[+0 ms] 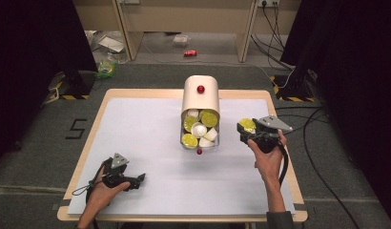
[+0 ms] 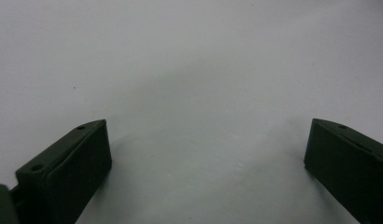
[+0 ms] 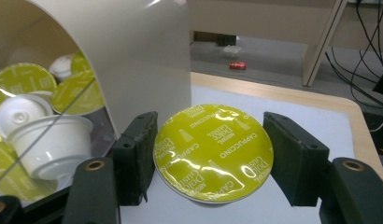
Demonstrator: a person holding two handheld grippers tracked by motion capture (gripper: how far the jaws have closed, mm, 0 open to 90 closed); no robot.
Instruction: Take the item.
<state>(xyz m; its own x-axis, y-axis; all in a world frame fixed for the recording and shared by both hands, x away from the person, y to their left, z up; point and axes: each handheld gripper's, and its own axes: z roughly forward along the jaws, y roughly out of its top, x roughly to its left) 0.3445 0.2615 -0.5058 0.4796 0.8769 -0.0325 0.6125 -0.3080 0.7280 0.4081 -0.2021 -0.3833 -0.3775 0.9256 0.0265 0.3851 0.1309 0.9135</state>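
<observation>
The right gripper (image 3: 213,154) is clamping a coffee capsule (image 3: 213,151) between its two black pads — the yellow-green foil lid is facing up and the word "cappuccino" is reading clearly across it in the right gripper view. In the high view that capsule (image 1: 247,125) is sitting at the tip of the right gripper (image 1: 246,129), just beside the right flank of the cream dispenser (image 1: 200,98), above the white mat (image 1: 146,143). The dispenser is standing at the far middle of the table (image 1: 96,114), a red knob (image 1: 200,89) showing on its rounded top, and its clear front bin (image 1: 200,129) is holding a heap of more capsules, some showing yellow-green lids and some showing white cups.

Over on the near left, the left gripper (image 1: 136,180) is lying low over the mat in the person's left hand (image 1: 105,191) — its jaws are standing wide apart with nothing between them, only bare white mat (image 2: 194,93) showing ahead.
</observation>
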